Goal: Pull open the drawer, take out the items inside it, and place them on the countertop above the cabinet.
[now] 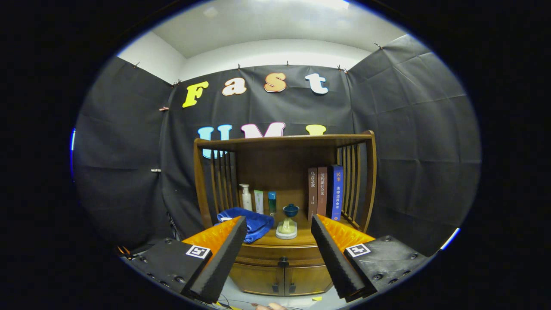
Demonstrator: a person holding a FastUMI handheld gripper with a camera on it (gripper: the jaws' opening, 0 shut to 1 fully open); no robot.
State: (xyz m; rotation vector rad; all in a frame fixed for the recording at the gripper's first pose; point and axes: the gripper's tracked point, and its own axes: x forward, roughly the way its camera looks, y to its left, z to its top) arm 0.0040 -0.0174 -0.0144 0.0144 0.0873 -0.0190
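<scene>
A: Where does the gripper (279,254) stand?

B: Its fingers (221,258) are spread wide and hold nothing. The drawer (280,255) lies beyond them, seen in the gap, closed, under the table (301,238) of the wooden cabinet (282,275).

A: Which way does the drawer face?

B: Its front faces the gripper, its long axis runs left to right, and the dark knob (283,261) sits mid-front, so the pull probably comes straight toward the near side.

A: What could go wrong?

B: The knob looks small, so wide fingers may close beside it or slip off. An angled pull could jam the drawer. And the table is crowded: blue cloth (254,224) at left, small stand with a blue cup (288,224) in the middle, bottles (257,199) and books (325,191) farther back. Placing items there may knock something over.
</scene>
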